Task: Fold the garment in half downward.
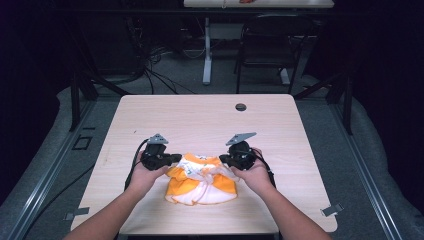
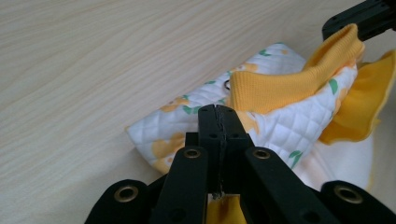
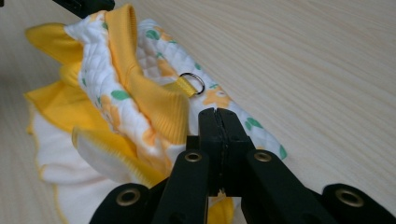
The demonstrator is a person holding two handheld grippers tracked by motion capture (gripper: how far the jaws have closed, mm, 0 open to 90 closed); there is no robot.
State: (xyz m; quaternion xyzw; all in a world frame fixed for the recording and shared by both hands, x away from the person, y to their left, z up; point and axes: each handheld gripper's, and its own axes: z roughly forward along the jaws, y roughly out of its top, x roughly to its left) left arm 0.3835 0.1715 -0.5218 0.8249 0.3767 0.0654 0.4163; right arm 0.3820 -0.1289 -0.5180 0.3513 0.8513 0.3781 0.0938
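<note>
Since it's just a small quilted garment (image 1: 201,179) (looks like a pet or baby outfit, white with orange and green print, orange ribbed collar and an orange frill), it should handle as light, soft and floppy, nothing fragile about it. In the high view it sits on the near middle of the tabletop (image 1: 150,115), bunched up between the two hands. The left hand-held gripper (image 1: 172,159) has hold of its left edge and the right hand-held gripper (image 1: 226,160) its right edge. Nothing else lies on the wood apart from a small dark hole (image 1: 241,107) at the far side, well apart, so nothing's in the way. A chair (image 1: 270,40) and cables are on the floor beyond.

In the left gripper view the jaws are clamped tight together with a bit of orange fabric pinched low between them, and the quilted body (image 2: 275,130) lies just past the tips. The ribbed collar (image 2: 289,79) stretches off to the other hand-held gripper at the top right corner.

In the right gripper view it's the same story: jaws squeezed closed on orange cloth, and the collar (image 3: 144,88) runs away to the far gripper. There's a little metal ring (image 3: 192,84) on a strap, the one hard bit. I'd say the ribbed collar or hem is the best grab spot, since the thin frill would likely slip or just stretch.
</note>
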